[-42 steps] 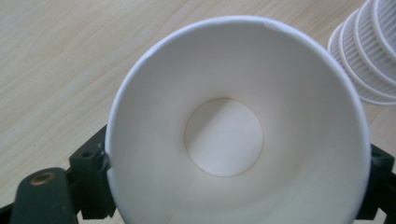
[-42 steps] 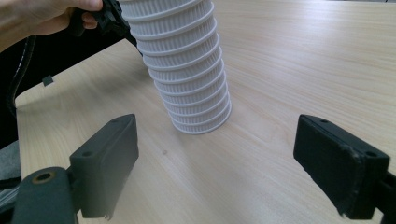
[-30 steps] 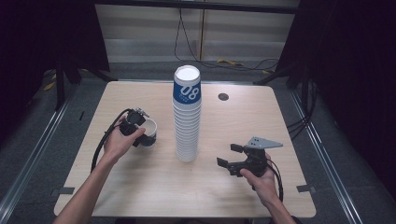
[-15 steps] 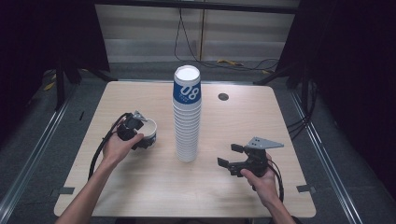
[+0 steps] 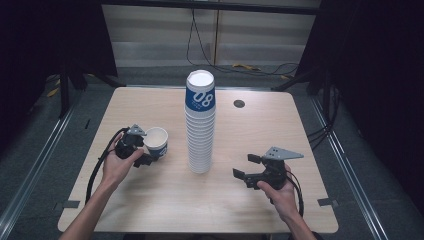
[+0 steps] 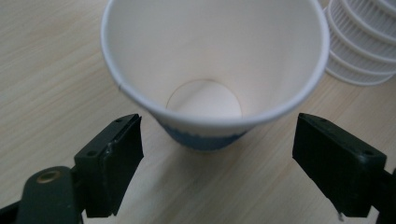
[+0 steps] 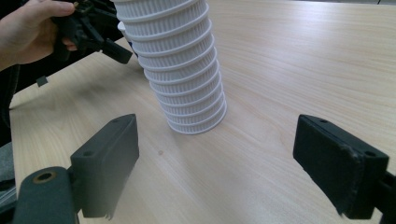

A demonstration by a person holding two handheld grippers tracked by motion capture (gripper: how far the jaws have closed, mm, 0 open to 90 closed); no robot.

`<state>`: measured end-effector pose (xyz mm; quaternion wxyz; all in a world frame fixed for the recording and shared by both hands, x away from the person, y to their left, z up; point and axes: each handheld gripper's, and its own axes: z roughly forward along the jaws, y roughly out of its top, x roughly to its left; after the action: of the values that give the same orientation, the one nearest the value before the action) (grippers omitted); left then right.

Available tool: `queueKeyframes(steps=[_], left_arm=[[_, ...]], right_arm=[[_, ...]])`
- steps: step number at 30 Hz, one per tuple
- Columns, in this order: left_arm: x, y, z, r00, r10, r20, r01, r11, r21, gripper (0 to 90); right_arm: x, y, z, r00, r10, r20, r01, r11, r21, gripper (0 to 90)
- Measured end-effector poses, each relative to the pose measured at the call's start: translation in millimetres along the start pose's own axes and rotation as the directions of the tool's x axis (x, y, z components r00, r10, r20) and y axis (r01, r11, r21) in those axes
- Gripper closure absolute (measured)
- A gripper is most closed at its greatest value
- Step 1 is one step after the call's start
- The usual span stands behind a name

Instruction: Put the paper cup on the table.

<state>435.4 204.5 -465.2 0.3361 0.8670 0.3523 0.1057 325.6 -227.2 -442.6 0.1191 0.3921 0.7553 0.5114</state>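
Observation:
A tall stack of white paper cups (image 5: 200, 130), its top cup blue with "08", stands upright at mid-table. To its left stands a single cup (image 5: 157, 141), white inside with a blue base. My left gripper (image 5: 144, 145) is open, one jaw on each side of this cup without touching it. In the left gripper view the cup (image 6: 210, 56) sits mouth-up just beyond the spread jaws (image 6: 219, 154), with the stack (image 6: 359, 51) at the upper right. My right gripper (image 5: 243, 166) is open and holds nothing, aimed at the stack's base (image 7: 194, 116) from the right.
The light wooden table (image 5: 280, 125) has a dark round grommet (image 5: 239, 103) at the back right. Black cables trail from both grippers. In the right gripper view the other hand (image 7: 28, 28) and its gripper (image 7: 93, 32) show past the stack.
My left gripper has drawn back a little toward the person, so the single cup's white mouth shows more. The cup, the stack and the right gripper have stayed put.

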Motion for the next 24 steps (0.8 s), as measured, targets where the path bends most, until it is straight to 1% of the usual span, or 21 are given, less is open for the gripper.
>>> queueKeyframes(steps=[3,4,6,7,9,10,11,12,13,14,15,16,18,19,20,21,22,23,24], left_arm=[[-0.7,-6.1,-4.7,0.9999,0.011,-0.007,-0.011,0.9999,-0.007,15.9],[-1.8,-8.8,-6.0,1.0000,-0.001,-0.007,0.001,1.0000,-0.009,15.8],[-4.1,-14.0,-10.4,0.9999,-0.011,0.000,0.011,0.9995,-0.031,15.8],[-5.9,-16.5,-12.3,0.9997,-0.024,0.006,0.024,0.9986,-0.048,15.8],[-8.4,-20.8,-16.2,0.9992,-0.035,0.019,0.036,0.9957,-0.086,15.8],[-10.5,-22.3,-17.4,0.9989,-0.045,0.012,0.046,0.9943,-0.097,15.9],[-11.8,-23.6,-19.0,0.9983,-0.057,0.014,0.058,0.9945,-0.087,15.9],[-13.2,-24.7,-20.1,0.9970,-0.072,0.030,0.074,0.9942,-0.078,15.9],[-15.5,-25.7,-21.6,0.9975,-0.066,0.026,0.067,0.9946,-0.079,16.2],[-19.5,-26.8,-23.5,0.9986,-0.052,0.005,0.053,0.9940,-0.096,16.4],[-23.0,-27.9,-25.6,0.9992,-0.040,0.010,0.040,0.9938,-0.103,16.4],[-26.1,-28.9,-27.5,0.9991,-0.033,0.025,0.036,0.9934,-0.109,16.4],[-33.8,-31.5,-29.7,0.9990,-0.027,0.036,0.032,0.9887,-0.146,16.4],[-37.7,-32.4,-30.4,0.9994,-0.017,0.029,0.022,0.9854,-0.169,16.4],[-42.6,-33.2,-30.4,0.9996,-0.017,0.021,0.021,0.9821,-0.187,16.4],[-47.2,-33.7,-30.0,0.9993,-0.020,0.030,0.026,0.9800,-0.197,16.3],[-51.4,-34.7,-29.4,0.9975,-0.029,0.065,0.042,0.9767,-0.211,16.3],[-55.2,-35.7,-29.4,0.9958,-0.026,0.088,0.045,0.9737,-0.223,16.3],[-60.0,-36.4,-29.0,0.9961,-0.018,0.086,0.038,0.9714,-0.234,16.4]], right_arm=[[0.4,0.0,-0.1,1.0000,-0.004,0.004,0.004,1.000,-0.001,14.6],[0.7,0.0,-0.9,0.9999,-0.012,0.011,0.012,1.000,-0.004,14.8],[1.1,0.2,-2.6,0.9998,-0.010,0.019,0.010,1.000,-0.009,15.2],[1.0,0.2,-3.3,0.9997,-0.010,0.022,0.011,1.000,-0.014,15.4],[0.8,0.2,-3.9,0.9997,-0.009,0.025,0.009,1.000,-0.013,15.4],[1.0,0.2,-3.7,0.9996,-0.009,0.026,0.009,1.000,-0.013,15.4],[1.3,0.1,-3.4,0.9996,-0.011,0.027,0.012,1.000,-0.013,15.4],[1.7,0.1,-3.0,0.9997,-0.014,0.022,0.015,1.000,-0.015,15.4],[2.5,0.2,-2.9,0.9996,-0.015,0.023,0.015,1.000,-0.014,15.7],[2.9,0.4,-2.8,0.9997,-0.016,0.016,0.016,1.000,-0.010,16.9],[3.1,0.7,-2.8,0.9997,-0.021,0.009,0.022,1.000,-0.006,17.8],[3.9,0.9,-3.1,0.9997,-0.020,0.011,0.020,1.000,-0.007,17.7],[4.0,0.8,-2.9,0.9997,-0.022,0.011,0.022,1.000,-0.011,17.5],[4.2,0.6,-3.0,0.9997,-0.018,0.016,0.018,1.000,-0.008,17.5],[4.0,0.3,-2.7,0.9998,-0.017,0.013,0.017,1.000,-0.010,17.4],[3.9,0.1,-2.5,0.9997,-0.018,0.014,0.018,1.000,-0.009,17.4],[4.2,0.0,-2.6,0.9997,-0.019,0.014,0.019,1.000,-0.008,17.4],[4.5,0.1,-2.5,0.9997,-0.021,0.009,0.021,1.000,-0.010,17.5],[4.6,0.1,-2.5,0.9998,-0.021,0.002,0.021,1.000,-0.011,17.5]])
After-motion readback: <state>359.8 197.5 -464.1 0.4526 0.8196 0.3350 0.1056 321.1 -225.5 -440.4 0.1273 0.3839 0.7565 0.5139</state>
